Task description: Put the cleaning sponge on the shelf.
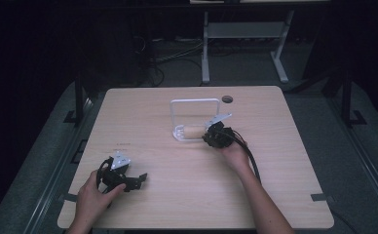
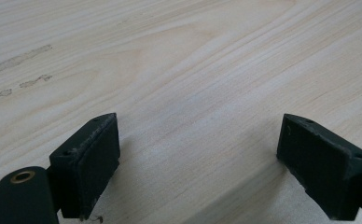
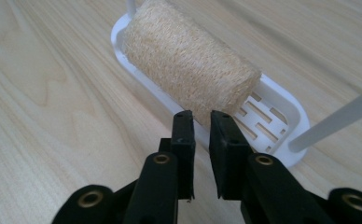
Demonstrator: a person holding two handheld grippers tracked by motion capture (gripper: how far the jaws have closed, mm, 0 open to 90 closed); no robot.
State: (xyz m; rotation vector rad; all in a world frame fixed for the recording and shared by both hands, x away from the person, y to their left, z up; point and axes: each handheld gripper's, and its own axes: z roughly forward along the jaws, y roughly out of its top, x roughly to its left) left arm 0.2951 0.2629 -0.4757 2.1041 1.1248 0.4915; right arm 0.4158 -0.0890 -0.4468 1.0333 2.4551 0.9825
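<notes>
The loofah roll (image 3: 188,65) lies on its side in the white slotted tray (image 3: 274,119) of a wire-framed holder (image 1: 195,101) near the middle of the table (image 1: 284,195). The right gripper (image 3: 201,119) stands at the near end of the roll with its jaws narrow, a slim gap between the pads and nothing pinched in it; whether the tips touch the fibre cannot be told from this angle. The left gripper (image 2: 198,154) rests low over bare wood at the near left corner, jaws wide and empty, well apart from the holder. Judged from this, the step in hand is a release or re-grip at the roll's end. To do it well, spread the jaws past the roll's full width before advancing, centre them on the roll's axis, and keep clear of the thin upright rod (image 3: 333,121) just beside the tray. Close gently, since the woven material is likely to compress. Steady the light holder with the left gripper if it slides.
</notes>
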